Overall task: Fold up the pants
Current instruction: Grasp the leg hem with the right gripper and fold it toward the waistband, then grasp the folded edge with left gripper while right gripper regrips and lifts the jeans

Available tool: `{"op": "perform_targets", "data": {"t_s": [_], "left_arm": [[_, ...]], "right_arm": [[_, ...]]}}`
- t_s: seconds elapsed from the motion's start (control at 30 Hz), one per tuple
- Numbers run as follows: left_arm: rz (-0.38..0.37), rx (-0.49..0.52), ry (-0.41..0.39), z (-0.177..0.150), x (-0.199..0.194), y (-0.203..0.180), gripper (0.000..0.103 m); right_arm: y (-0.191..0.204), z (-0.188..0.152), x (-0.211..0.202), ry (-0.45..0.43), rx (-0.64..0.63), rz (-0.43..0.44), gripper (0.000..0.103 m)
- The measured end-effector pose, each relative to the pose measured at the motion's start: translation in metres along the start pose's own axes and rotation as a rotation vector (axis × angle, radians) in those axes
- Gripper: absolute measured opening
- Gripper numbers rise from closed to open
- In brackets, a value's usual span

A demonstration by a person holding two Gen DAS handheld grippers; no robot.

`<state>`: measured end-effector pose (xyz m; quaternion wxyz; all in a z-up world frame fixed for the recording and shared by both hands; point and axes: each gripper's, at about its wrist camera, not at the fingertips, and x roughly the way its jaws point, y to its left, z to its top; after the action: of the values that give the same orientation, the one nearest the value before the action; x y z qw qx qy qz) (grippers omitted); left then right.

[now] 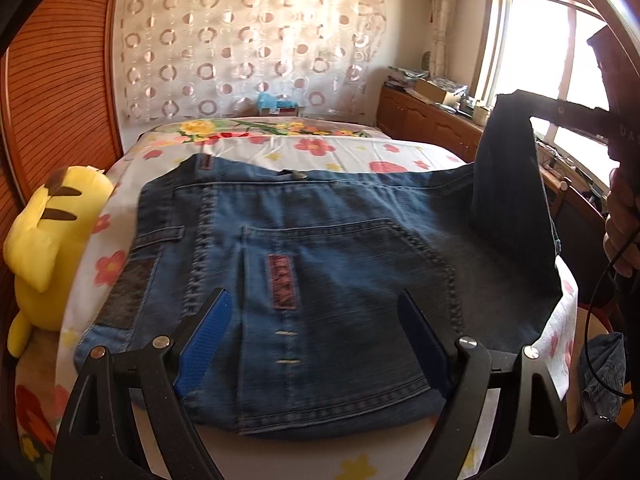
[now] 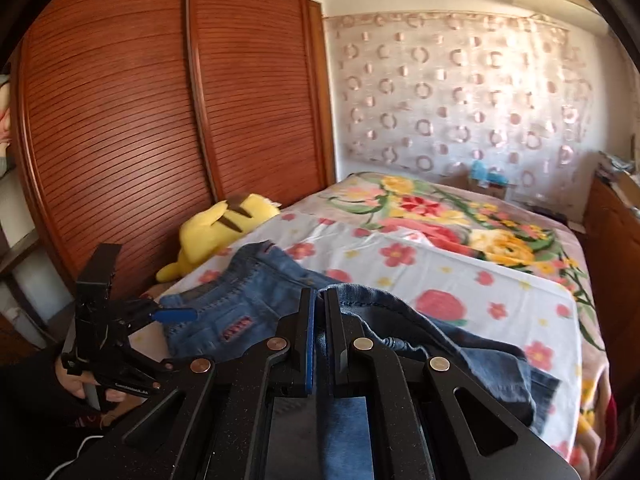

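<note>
Across the middle of the left wrist view, the jeans (image 1: pixel 320 264) lie spread on the flower-print bed (image 1: pixel 320 148), back pocket up, waistband toward the top of the frame and the long axis running from lower centre up to upper centre. Left gripper (image 1: pixel 316 344) hangs over the near edge of the denim, its blue-padded fingers (image 1: pixel 208 340) spread wide with nothing between them. At the right of that frame a dark flap of the jeans stands lifted off the bed, pinched by the right gripper (image 1: pixel 532 110). Switch to the right wrist view: the right gripper (image 2: pixel 318 320) at lower centre has its fingers narrowed onto a fold of denim, the cloth bunching and draping to the lower right. Left gripper (image 2: pixel 176 314) shows at the left, beside the seat of the jeans (image 2: pixel 240 300). Yellow plush toy (image 1: pixel 48 248) sits at the bed's left edge, near the waistband corner.
</note>
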<state>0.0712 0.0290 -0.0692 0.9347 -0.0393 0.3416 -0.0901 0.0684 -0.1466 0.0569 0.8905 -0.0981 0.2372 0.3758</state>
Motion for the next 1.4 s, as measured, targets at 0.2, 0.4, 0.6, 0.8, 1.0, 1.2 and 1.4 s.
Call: {"op": "perform_targets", "data": {"t_s": [0.2, 0.4, 0.6, 0.8, 1.0, 1.2, 1.4], "left_arm": [[0.002, -0.013, 0.0, -0.002, 0.0, 0.007, 0.085], [-0.013, 0.008, 0.017, -0.001, 0.008, -0.003, 0.085], [-0.046, 0.036, 0.022, 0.01, 0.016, -0.015, 0.085], [-0.088, 0.087, 0.015, 0.034, 0.033, -0.034, 0.085], [-0.163, 0.143, 0.033, 0.054, 0.055, -0.059, 0.079], [-0.204, 0.177, 0.111, 0.06, 0.085, -0.072, 0.058], [-0.228, 0.175, 0.173, 0.058, 0.106, -0.078, 0.042]], "right_arm": [[-0.009, -0.005, 0.04, 0.103, -0.004, -0.018, 0.004], [-0.023, 0.0, 0.05, 0.118, 0.012, -0.036, 0.03], [-0.03, 0.002, 0.027, 0.062, 0.016, -0.112, 0.031], [-0.054, -0.022, 0.023, 0.073, 0.065, -0.231, 0.049], [-0.069, -0.049, 0.046, 0.149, 0.142, -0.258, 0.049], [-0.082, -0.054, 0.057, 0.187, 0.188, -0.258, 0.051], [-0.09, -0.058, 0.065, 0.211, 0.228, -0.252, 0.062]]}}
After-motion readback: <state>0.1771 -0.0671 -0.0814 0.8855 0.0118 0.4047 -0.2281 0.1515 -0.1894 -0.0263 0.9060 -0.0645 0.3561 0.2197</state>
